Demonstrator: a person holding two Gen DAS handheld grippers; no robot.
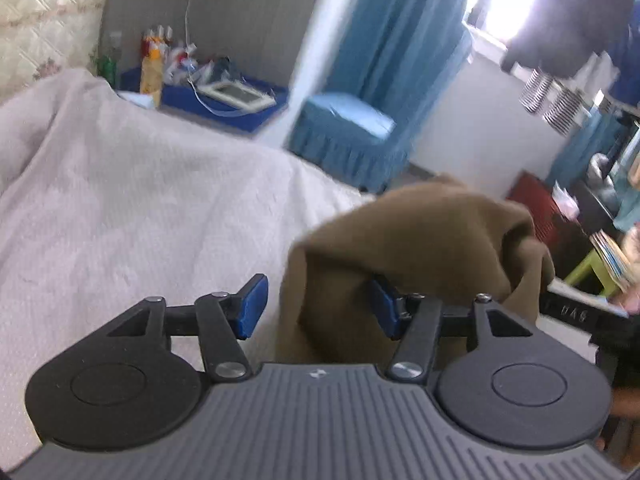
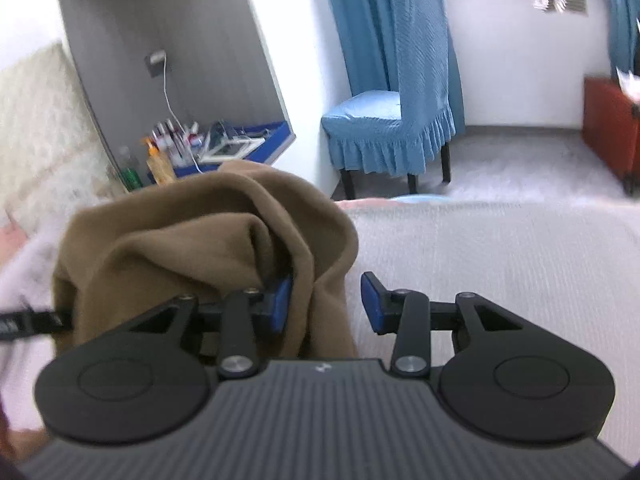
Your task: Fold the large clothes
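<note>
**Mia:** Bedroom light is pouring in from the window while both claws are hanging over the pale textured bedspread (image 1: 132,200). Start at the claws: what are they doing?

**Sam:** Both are standing wide. The left gripper (image 1: 318,306) is gaping, with the brown garment (image 1: 412,240) bunching up against its right pad and spilling into the gap. The right gripper (image 2: 326,300) is doing the mirror of that: cloth is draping over its left pad, the other pad is sitting bare over the bedspread (image 2: 500,248). Neither is pinching anything, as far as I can judge.

**Mia:** So the garment is sitting between the two tools?

**Sam:** Yes, heaped in a rumpled mound on the bed, right at both claws. No hem or sleeve is showing cleanly.

**Mia:** How should this step go?

**Sam:** I'd say they're needing to find two true edges, not the thick middle. Closing on that wad would be lifting several layers at once. Better to be picking single-layer corners and drawing them apart until the cloth is lying flat.

**Mia:** Room for that?

**Sam:** Plenty leftward and ahead, where the bedspread is running open. The far edge is dropping off toward the blue skirted chair (image 2: 390,128) and the cluttered blue shelf (image 1: 240,108), so spreading should be staying inboard.
</note>
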